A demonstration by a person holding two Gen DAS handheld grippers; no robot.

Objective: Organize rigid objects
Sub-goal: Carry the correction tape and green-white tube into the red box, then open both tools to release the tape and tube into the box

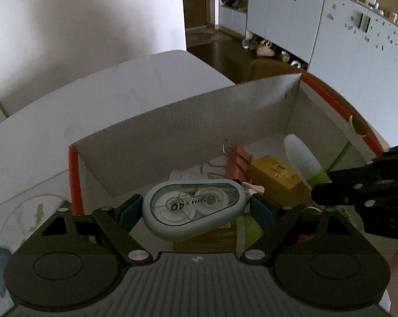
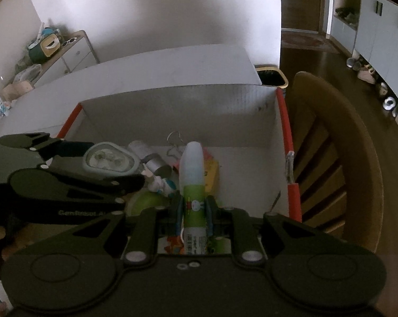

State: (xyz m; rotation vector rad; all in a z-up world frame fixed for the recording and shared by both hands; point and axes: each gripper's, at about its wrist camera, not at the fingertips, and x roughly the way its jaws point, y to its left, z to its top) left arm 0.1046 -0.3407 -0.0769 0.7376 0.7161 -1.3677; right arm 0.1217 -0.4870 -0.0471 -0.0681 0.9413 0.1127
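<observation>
My left gripper (image 1: pixel 195 208) is shut on a pale blue correction tape dispenser (image 1: pixel 193 208) and holds it over the near edge of a white cardboard box with orange-red edges (image 1: pixel 73 174). The dispenser also shows in the right wrist view (image 2: pixel 109 161). My right gripper (image 2: pixel 195 208) is shut on a green glue stick with a frosted white cap (image 2: pixel 192 179), also held over the box (image 2: pixel 288 142). The glue stick shows in the left wrist view (image 1: pixel 304 161). Inside the box lie a pink binder clip (image 1: pixel 237 158) and a yellow block (image 1: pixel 275 174).
The box stands on a white table (image 1: pixel 93 100). A wooden chair (image 2: pixel 339 142) stands right of the box. A small bin (image 2: pixel 271 78) sits beyond the table. White cabinets (image 1: pixel 344 26) line the far wall. More small items lie in the box (image 2: pixel 156 163).
</observation>
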